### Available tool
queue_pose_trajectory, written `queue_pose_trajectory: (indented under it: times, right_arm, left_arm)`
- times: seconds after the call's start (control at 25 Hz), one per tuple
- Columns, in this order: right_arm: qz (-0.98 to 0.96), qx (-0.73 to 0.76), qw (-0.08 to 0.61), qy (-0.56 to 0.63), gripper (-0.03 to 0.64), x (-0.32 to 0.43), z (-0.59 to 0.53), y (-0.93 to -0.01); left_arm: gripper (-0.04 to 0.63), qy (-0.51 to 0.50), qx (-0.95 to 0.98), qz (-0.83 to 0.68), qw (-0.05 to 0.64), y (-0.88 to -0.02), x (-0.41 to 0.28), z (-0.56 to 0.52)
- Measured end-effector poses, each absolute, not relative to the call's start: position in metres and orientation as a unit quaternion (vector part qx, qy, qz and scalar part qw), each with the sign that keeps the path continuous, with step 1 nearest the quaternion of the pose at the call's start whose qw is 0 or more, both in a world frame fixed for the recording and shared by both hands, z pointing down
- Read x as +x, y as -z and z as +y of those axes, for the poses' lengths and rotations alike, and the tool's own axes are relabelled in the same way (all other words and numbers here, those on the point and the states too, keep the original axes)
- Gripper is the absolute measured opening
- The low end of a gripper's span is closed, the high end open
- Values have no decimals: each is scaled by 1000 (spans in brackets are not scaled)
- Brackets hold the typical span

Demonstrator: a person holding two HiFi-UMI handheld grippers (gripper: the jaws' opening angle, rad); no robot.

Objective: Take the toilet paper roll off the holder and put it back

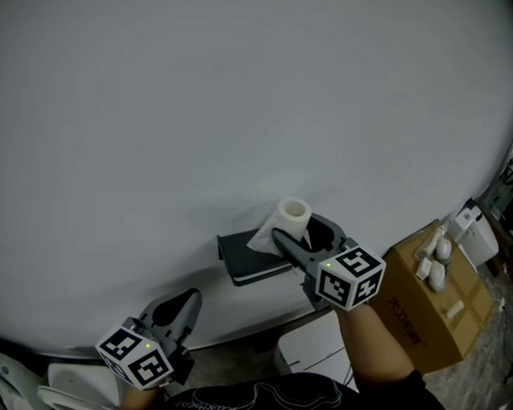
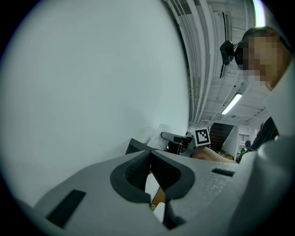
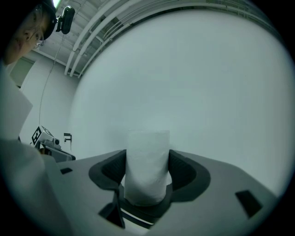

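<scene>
Grey plastic left tongs (image 1: 183,305), grey right tongs (image 1: 298,230), each with black-and-white marker cube (image 1: 350,277), dark printed shirt (image 1: 247,402)

A workshop hall: exposed ceiling pipes (image 2: 198,55), strip light (image 2: 232,103), cardboard box (image 1: 428,307).

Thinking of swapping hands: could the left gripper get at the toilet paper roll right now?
Probably not: the right gripper clamps the toilet paper roll on both sides, and the left gripper, jaws shut, sits low beyond the dark holder.
</scene>
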State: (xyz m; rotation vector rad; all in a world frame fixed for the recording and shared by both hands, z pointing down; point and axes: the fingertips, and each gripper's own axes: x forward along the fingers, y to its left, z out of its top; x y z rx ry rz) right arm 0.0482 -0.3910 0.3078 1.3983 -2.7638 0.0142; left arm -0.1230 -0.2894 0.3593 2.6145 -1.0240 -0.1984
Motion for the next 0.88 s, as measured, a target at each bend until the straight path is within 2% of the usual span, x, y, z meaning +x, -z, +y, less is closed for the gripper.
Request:
queue_pose_trajectory:
  times: [0.36,0.88]
  right_arm:
    - [-893,449,15,-3,275,46,-388,-307]
    - [-890,455,-32,22,275,59,-350,-275]
  left_arm:
    - [5,67,914,-363,168,-364,-122,-287]
    - [5,67,919,-353,163,-359,-109,-269]
